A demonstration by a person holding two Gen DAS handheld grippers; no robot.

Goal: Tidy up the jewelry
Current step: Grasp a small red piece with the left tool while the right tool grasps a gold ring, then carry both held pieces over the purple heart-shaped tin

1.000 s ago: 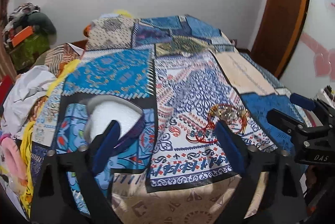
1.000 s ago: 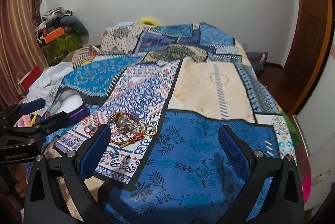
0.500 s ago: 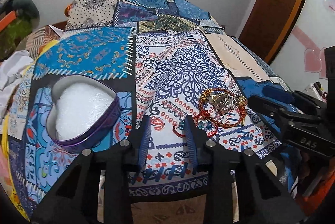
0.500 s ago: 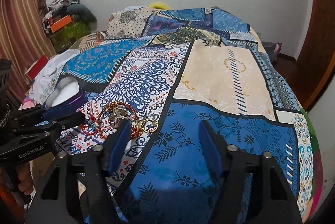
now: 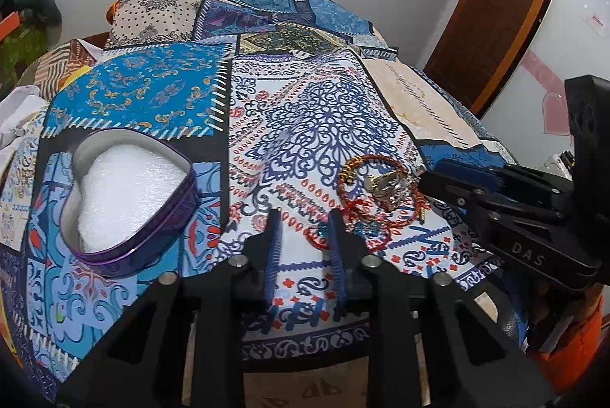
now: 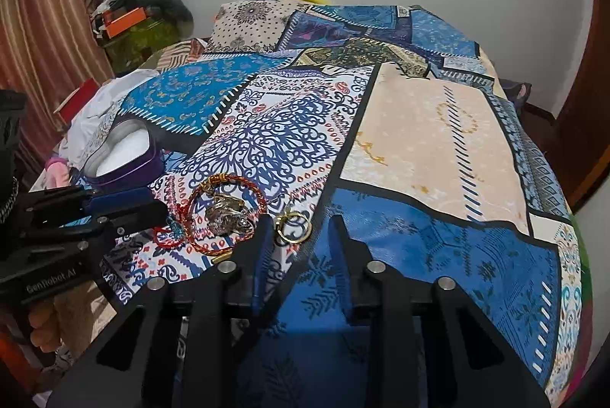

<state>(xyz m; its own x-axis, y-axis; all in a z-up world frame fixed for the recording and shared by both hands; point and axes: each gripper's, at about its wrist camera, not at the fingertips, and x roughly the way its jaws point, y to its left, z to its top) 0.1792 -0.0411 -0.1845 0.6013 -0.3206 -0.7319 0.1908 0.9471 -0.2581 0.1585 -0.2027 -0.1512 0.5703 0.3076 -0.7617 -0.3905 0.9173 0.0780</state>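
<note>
A pile of jewelry [image 5: 381,194] lies on the patterned bedspread: a red and gold braided bangle [image 6: 225,179], a silver piece [image 6: 228,215] inside it, a gold ring [image 6: 291,227] and a small red and blue bracelet [image 5: 324,234]. A purple heart-shaped tin [image 5: 126,198] with white foam stands to the left, also in the right wrist view [image 6: 126,156]. My left gripper [image 5: 305,217] is partly open, empty, just in front of the small bracelet. My right gripper [image 6: 301,221] is partly open, empty, with the gold ring just beyond its fingertips.
The patchwork bedspread [image 6: 438,141] covers the whole bed. Clothes and a red box [image 6: 76,99] lie at the left edge. A wooden door [image 5: 492,12] stands at the right. A pile of things [image 6: 145,19] sits in the back left corner.
Both grippers have narrowed from wide open to a small gap and moved forward and down toward the jewelry pile.
</note>
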